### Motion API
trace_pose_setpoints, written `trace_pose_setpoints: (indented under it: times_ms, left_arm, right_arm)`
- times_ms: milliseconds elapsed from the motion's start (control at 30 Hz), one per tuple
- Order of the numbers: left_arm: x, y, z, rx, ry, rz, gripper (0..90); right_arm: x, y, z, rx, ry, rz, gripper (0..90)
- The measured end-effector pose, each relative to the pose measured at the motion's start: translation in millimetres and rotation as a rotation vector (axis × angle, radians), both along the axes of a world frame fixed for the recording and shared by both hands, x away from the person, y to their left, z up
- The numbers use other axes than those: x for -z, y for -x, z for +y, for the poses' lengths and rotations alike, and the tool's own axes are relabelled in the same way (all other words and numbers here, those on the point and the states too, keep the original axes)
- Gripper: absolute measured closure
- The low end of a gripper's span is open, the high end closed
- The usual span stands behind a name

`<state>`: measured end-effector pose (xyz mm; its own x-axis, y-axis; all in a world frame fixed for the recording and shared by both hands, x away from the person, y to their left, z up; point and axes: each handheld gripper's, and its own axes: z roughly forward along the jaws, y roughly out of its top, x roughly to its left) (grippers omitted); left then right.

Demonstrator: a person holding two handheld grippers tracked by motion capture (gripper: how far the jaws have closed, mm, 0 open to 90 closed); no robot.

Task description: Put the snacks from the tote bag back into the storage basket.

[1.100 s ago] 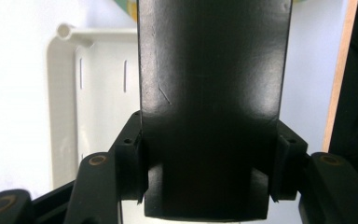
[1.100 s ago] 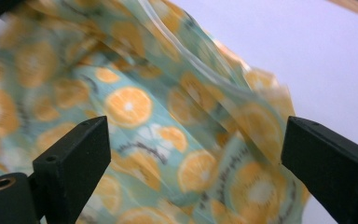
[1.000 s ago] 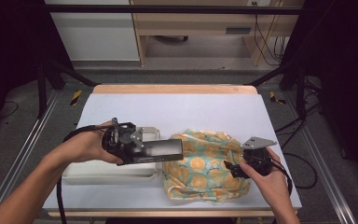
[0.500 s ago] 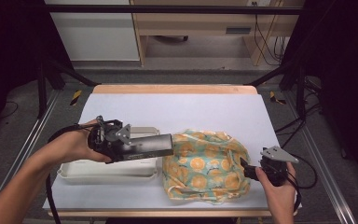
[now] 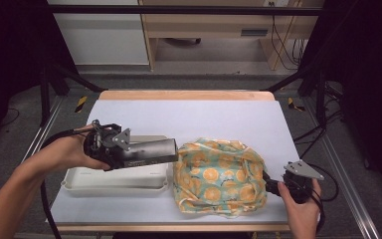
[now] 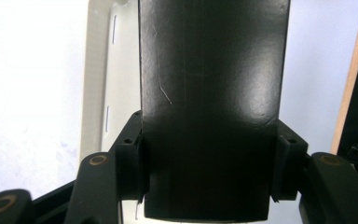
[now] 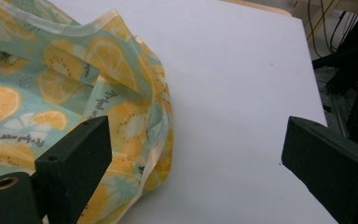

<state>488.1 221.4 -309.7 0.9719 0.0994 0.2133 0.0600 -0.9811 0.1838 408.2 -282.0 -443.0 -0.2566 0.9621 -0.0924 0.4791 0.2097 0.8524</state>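
Note:
My left gripper (image 5: pixel 129 155) is shut on a long black box (image 5: pixel 154 152), held level above a white tray (image 5: pixel 114 180), with the box's far end just short of the bag. In the left gripper view, my left gripper (image 6: pixel 209 163) presses both pads against the sides of the black box (image 6: pixel 209 70). A soft bag with an orange-slice print (image 5: pixel 219 177) lies at the table's front middle. My right gripper (image 5: pixel 271 185) sits by its right edge. In the right gripper view, my right gripper (image 7: pixel 200 158) stands open beside the bag (image 7: pixel 42 93), with only table between its jaws.
The pale table top (image 5: pixel 204 119) has a wooden strip along its far edge (image 5: pixel 184 94). Metal rails run along both sides. Black cables trail from both grippers. A white cabinet and a wooden shelf stand on the floor beyond the table.
My left gripper has carried the black box to the left, away from the bag. My right gripper has drawn back to the right and toward the table's front, off the bag's edge.

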Motion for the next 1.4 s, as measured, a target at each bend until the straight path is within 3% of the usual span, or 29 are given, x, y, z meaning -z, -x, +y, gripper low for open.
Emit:
trace_pose_setpoints:
  times_ms: [133,400,633,833,1400]
  left_arm:
    - [3.8,-3.8,5.2,0.003,-0.009,0.001,43.2]
    - [17.0,-15.1,16.0,0.002,-0.02,0.01,43.2]
    - [34.4,-25.7,19.8,0.032,-0.043,0.031,43.3]
    - [45.9,-26.1,25.4,0.049,-0.046,0.05,43.3]
    - [59.9,-24.1,37.7,0.072,-0.056,0.071,43.2]
  right_arm:
    - [0.9,3.2,-3.0,0.002,-0.009,-0.001,8.4]
    - [3.4,10.0,-13.0,0.014,-0.075,-0.016,8.4]
    - [6.2,14.5,-19.3,0.04,-0.075,-0.007,8.5]
    - [7.4,17.5,-22.8,0.051,-0.072,-0.006,8.6]
    - [9.0,14.8,-21.5,0.036,-0.07,-0.004,8.7]
